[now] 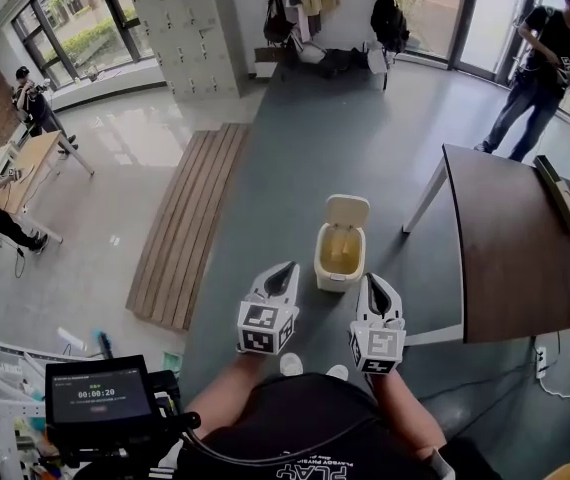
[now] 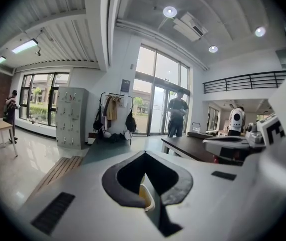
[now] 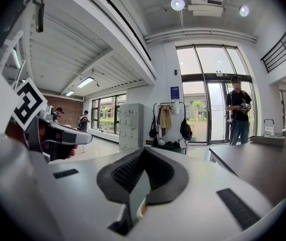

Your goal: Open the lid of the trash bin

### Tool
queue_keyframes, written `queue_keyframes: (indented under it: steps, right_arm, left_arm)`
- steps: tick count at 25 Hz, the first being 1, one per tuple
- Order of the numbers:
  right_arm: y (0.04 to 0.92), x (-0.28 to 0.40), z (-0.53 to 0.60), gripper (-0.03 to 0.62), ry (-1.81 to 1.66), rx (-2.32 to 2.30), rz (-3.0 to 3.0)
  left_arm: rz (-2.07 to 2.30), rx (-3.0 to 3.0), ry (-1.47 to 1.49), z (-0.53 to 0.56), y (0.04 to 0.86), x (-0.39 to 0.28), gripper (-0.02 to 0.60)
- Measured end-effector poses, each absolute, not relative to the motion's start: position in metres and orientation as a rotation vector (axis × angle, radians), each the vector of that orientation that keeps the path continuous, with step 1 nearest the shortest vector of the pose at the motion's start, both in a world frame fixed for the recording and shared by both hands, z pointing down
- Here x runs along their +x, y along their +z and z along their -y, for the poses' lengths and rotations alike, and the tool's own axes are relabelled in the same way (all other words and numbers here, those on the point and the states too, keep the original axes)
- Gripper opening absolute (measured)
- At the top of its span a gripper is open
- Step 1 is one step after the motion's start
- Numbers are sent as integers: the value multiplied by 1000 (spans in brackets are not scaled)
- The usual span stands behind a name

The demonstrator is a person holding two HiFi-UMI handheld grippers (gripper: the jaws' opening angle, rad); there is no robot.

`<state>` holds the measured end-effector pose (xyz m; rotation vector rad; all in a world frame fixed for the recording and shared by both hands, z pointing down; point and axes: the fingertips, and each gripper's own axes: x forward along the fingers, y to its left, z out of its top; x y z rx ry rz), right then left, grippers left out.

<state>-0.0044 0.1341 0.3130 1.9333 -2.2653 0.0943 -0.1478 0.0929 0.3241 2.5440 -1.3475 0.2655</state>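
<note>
A small cream trash bin (image 1: pixel 337 264) stands on the grey floor just ahead of my feet, its lid (image 1: pixel 348 210) swung up and back so the inside shows. Both grippers hang above the floor on the near side of the bin, touching nothing. The left gripper (image 1: pixel 287 268) is shut, its jaws meeting at the tip, left of the bin. The right gripper (image 1: pixel 373 280) is shut too, just right of the bin's front. In the left gripper view a sliver of the bin (image 2: pixel 146 198) shows under the left gripper (image 2: pixel 144 154). The right gripper (image 3: pixel 144 152) hides most of the bin (image 3: pixel 140 210).
A dark wooden table (image 1: pixel 520 258) stands close on the right, one white leg (image 1: pixel 423 200) near the bin, a long box (image 1: pixel 562 193) on top. A slatted wooden platform (image 1: pixel 190 223) lies to the left. A person (image 1: pixel 543 63) stands at the back right. A timer screen (image 1: pixel 98 396) sits bottom left.
</note>
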Motion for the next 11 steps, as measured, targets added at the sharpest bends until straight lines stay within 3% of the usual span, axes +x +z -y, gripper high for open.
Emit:
queue_keyframes:
  steps: [11]
  right_arm:
    - [315,-14,-131,0,82,1893,2287]
  left_arm:
    - [1340,2525,267,-94,333,-145,-3]
